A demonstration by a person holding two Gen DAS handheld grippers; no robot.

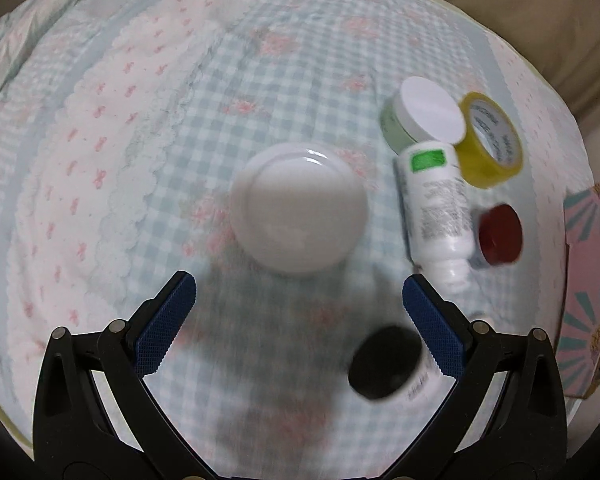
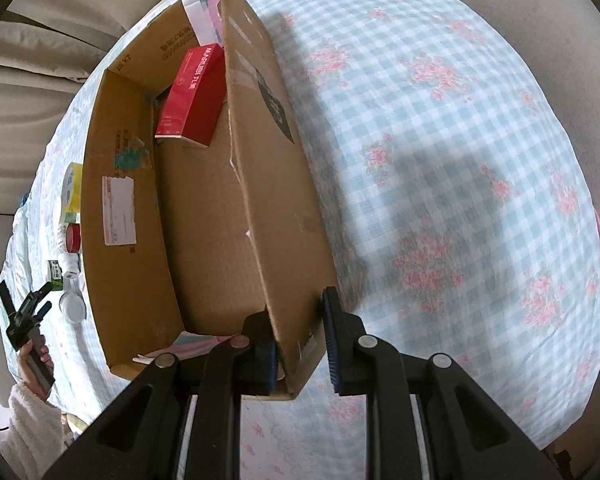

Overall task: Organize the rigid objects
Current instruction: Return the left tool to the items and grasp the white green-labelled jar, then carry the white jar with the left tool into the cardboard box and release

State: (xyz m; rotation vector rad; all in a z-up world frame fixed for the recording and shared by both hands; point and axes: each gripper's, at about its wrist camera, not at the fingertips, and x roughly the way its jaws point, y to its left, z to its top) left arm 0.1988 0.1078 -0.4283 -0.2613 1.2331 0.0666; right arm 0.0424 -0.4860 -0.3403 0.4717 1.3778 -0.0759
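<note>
The left gripper (image 1: 300, 320) hung over the checked bedspread (image 1: 140, 140) with its fingers (image 1: 166, 322) spread wide and nothing between them. Just ahead of them stood a white jar (image 1: 299, 207); by the right finger lay a black-capped jar (image 1: 384, 362), and further right a white bottle (image 1: 436, 196), a green jar (image 1: 420, 114), yellow tape (image 1: 490, 140) and a red cap (image 1: 500, 234). The right gripper (image 2: 300, 340) pinched the cardboard box's wall (image 2: 276, 200), a red carton (image 2: 192, 96) lying inside, ahead of the fingers.
</note>
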